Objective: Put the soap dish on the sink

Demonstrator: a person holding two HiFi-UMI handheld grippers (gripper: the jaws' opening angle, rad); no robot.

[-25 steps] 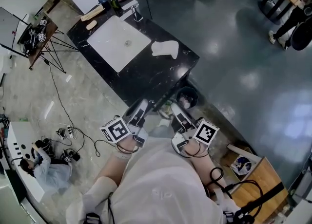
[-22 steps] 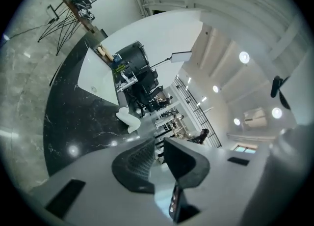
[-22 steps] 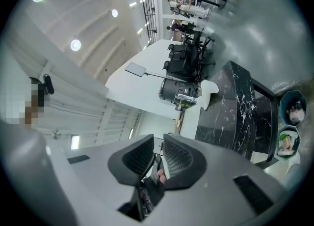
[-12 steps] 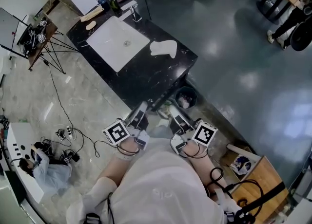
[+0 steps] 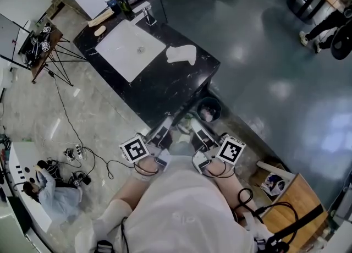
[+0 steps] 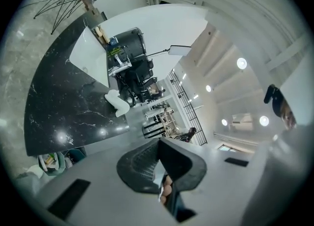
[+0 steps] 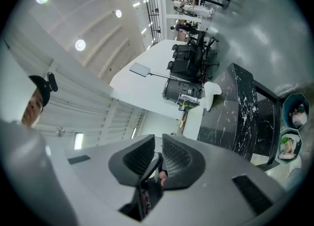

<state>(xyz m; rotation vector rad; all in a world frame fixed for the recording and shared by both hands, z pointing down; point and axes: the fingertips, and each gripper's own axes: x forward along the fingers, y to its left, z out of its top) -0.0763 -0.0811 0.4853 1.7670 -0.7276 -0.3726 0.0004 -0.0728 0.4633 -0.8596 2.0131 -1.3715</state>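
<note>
Hovering empty, well short of counter [image 5: 165,89]: left gripper [image 5: 165,122] pressing jaws together, right gripper [image 5: 193,122] showing narrow slit. Soap dish [image 5: 181,54] lying ahead, just right of sink [image 5: 118,54], long axis crosswise; right gripper marginally nearer.

Place: probably a lab or test hall | Evidence: freestanding marble counter [image 5: 165,84] with sink [image 5: 124,51], tripod [image 5: 58,59], floor cables [image 5: 82,155]

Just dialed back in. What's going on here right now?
The person stands back from the black counter with its white sink, holding both claws near the body. The left claw is shut and empty. The right claw is slightly open and also empty. Nothing has been picked up yet.
</note>
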